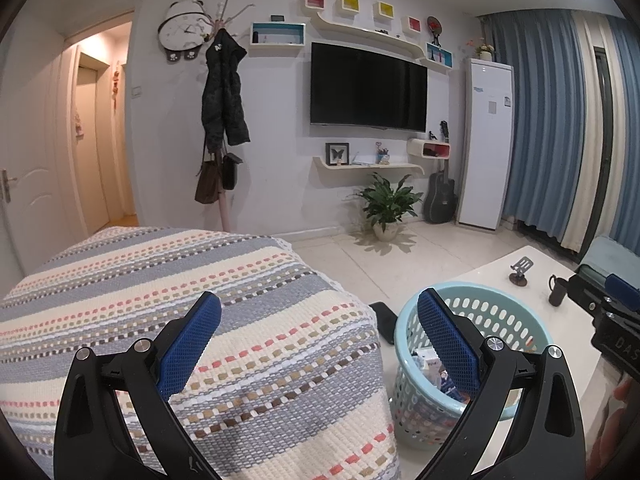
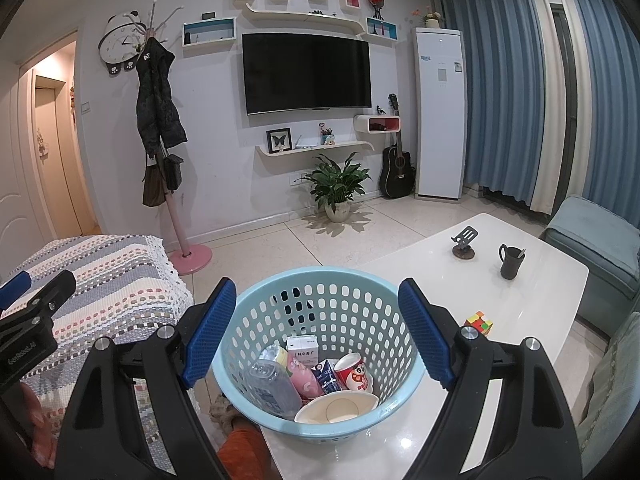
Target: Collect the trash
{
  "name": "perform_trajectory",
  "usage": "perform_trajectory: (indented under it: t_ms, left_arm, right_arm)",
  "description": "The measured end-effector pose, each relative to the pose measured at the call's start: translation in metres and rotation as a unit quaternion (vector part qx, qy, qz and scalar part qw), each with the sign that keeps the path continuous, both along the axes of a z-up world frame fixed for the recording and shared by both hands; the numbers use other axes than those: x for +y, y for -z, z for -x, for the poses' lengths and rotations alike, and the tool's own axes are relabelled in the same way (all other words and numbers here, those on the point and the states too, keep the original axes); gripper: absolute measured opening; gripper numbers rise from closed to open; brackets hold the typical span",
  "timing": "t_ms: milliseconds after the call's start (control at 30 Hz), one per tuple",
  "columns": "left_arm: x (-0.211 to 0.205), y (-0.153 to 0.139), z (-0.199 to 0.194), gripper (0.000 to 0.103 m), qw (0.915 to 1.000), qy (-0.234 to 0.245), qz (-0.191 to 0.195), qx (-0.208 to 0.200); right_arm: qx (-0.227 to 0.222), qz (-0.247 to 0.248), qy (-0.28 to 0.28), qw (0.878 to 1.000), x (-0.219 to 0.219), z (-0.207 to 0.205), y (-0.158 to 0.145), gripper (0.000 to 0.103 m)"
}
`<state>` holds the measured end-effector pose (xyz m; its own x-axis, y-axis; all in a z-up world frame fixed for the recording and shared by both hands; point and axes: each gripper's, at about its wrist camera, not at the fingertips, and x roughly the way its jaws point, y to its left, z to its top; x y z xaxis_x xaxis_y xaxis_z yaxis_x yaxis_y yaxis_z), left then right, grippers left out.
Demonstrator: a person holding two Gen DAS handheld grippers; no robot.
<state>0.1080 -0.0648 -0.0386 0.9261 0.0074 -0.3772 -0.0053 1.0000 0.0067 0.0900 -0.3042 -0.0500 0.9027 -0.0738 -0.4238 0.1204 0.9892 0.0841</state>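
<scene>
Trash fills the bottom of the pale blue basket (image 2: 320,344), which stands at the near edge of the white table (image 2: 520,288), close to its near left corner and just beside the striped sofa cover (image 2: 112,280). Placed there, it seems to sit within easy reach of both arms, so either one can drop things in without a stretch.

Inside lie a clear plastic bottle (image 2: 272,380), a pink packet (image 2: 306,378), a white carton (image 2: 303,350), a small dark blue carton (image 2: 326,376), a red-and-white cup (image 2: 354,372) and a white paper bowl (image 2: 338,406) tipped against the near wall. They are heaped loosely, touching one another; the basket is perforated, so some of the load shows through its side in the left wrist view.

The right gripper (image 2: 316,332) hangs over the basket with its fingers spread wide and nothing between them, which reads as a release already made or a check of the contents (I cannot say which). The left gripper (image 1: 320,340) is likewise parted and empty, held above the sofa cover with the basket to its right.

What stays on the table, a colour cube (image 2: 479,322), a dark mug (image 2: 511,261) and a phone stand (image 2: 464,244), looks like belongings, not litter, so collection appears close to done.
</scene>
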Motion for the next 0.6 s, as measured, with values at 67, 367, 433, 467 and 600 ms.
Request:
perform_trajectory:
  t_ms: [67,367,433,467,600]
  left_arm:
    - [-0.001,-0.001,-0.001,0.095,1.0,-0.004,-0.005,-0.001]
    - [0.001,-0.013,0.012,0.095,1.0,0.001,-0.006,-0.005]
    - [0.004,-0.02,0.019,0.095,0.9999,0.0,-0.006,-0.01]
    - [0.004,-0.022,0.021,0.095,0.9999,-0.002,-0.008,-0.011]
    - [0.009,-0.028,0.033,0.095,0.9992,-0.023,-0.025,-0.02]
  right_arm:
    - [-0.003,-0.001,-0.001,1.0,0.0,0.002,-0.002,0.079]
    - [-0.014,0.0,-0.003,1.0,0.003,0.009,-0.014,0.079]
    - [-0.017,0.001,-0.004,1.0,0.003,0.011,-0.017,0.079]
    - [-0.018,0.0,-0.004,1.0,0.003,0.012,-0.019,0.079]
    - [-0.022,0.003,-0.005,1.0,0.005,0.018,-0.029,0.079]
